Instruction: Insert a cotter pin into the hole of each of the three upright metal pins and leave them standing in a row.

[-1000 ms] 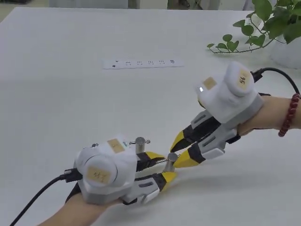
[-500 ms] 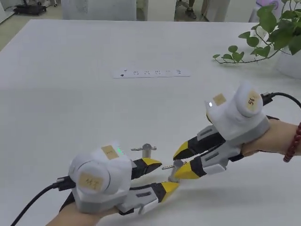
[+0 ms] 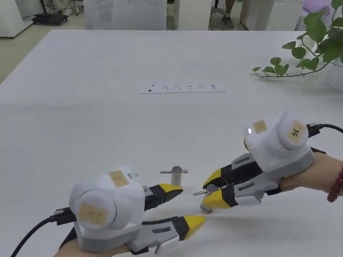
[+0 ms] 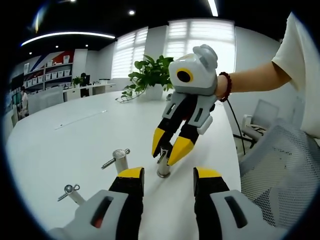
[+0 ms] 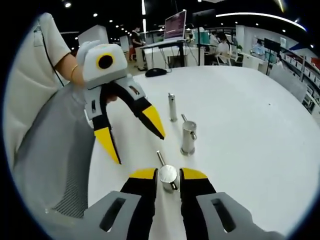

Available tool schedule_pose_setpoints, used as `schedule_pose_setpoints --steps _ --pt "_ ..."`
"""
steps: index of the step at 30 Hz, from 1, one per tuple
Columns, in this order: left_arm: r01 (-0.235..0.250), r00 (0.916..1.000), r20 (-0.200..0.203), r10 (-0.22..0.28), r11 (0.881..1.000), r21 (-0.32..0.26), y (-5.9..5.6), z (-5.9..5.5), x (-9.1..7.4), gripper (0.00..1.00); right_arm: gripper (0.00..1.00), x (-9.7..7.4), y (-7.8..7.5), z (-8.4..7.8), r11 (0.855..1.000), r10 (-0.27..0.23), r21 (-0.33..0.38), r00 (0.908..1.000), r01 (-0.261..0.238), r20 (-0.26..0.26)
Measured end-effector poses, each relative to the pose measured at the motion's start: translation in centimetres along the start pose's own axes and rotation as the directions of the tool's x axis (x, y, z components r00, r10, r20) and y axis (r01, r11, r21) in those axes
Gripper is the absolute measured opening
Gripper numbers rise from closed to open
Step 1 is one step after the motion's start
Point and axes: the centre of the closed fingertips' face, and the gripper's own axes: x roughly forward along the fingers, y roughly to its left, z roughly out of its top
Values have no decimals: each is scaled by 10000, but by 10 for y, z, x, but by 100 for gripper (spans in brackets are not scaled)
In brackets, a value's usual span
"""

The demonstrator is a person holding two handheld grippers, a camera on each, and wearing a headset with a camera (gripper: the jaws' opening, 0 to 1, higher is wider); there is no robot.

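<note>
Right gripper (image 5: 168,174) jaws are closed on an upright metal pin (image 5: 167,176) fitted with a cotter pin (image 5: 161,159). Left gripper (image 4: 170,173) jaws stand wide apart, holding nothing. In the right gripper view, a second pin (image 5: 188,135) and a third pin (image 5: 172,106) stand on the white surface (image 5: 240,130) toward twelve o'clock.

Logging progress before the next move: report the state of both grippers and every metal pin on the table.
Left yellow-tipped gripper: open, empty.
Right yellow-tipped gripper: shut on nearest silver metal pin.
Nearest silver metal pin: upright, cotter pin through it, gripped.
Middle silver metal pin: upright, free, cotter pin inserted.
Far silver metal pin: upright, free, cotter pin inserted.
</note>
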Motion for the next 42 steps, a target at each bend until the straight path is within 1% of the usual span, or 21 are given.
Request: schedule_pose_setpoints --steps 5,11,14,17,21,25,29,33,34,37,42 --pt "-116 9998 162 118 9998 -150 -2 3 -7 41 16 1 1 1 9999 -102 -43 9999 102 135" --pt "-202 9997 134 205 9996 -214 -5 1 -19 42 15 1 1 2 9996 -231 -128 9990 236 390" --pt "-258 9996 127 263 9990 -361 -6 1 -26 42 15 1 1 2 9994 -315 -143 9983 322 481" --pt "-339 9993 136 344 9988 -364 -6 3 -33 42 15 1 0 3 9991 -409 -41 9976 412 564" --pt "-652 9976 206 662 9967 -489 -2 4 -44 42 14 1 -1 4 9988 -490 -58 9969 495 618" --pt "-920 9954 225 936 9936 -656 3 3 -53 42 14 1 -3 4 9981 -605 -86 9963 612 603" --pt "-1175 9926 233 1194 9906 -705 5 2 -61 42 14 0 -5 3 9976 -682 -111 9960 689 569" --pt "-1411 9894 232 1433 9869 -788 8 2 -65 43 14 -2 -8 3 9965 -830 -28 9950 833 561" --pt "-1533 9874 270 1561 9844 -862 10 4 -67 43 14 -2 -9 2 9963 -862 -9 9947 864 566" --pt "-1641 9852 331 1684 9808 -1054 12 5 -70 43 14 -5 -13 3 9954 -956 34 9935 956 616" --pt "-1832 9823 212 1863 9776 -1033 15 3 -75 44 14 -7 -20 5 9933 -1154 107 9910 1150 681"
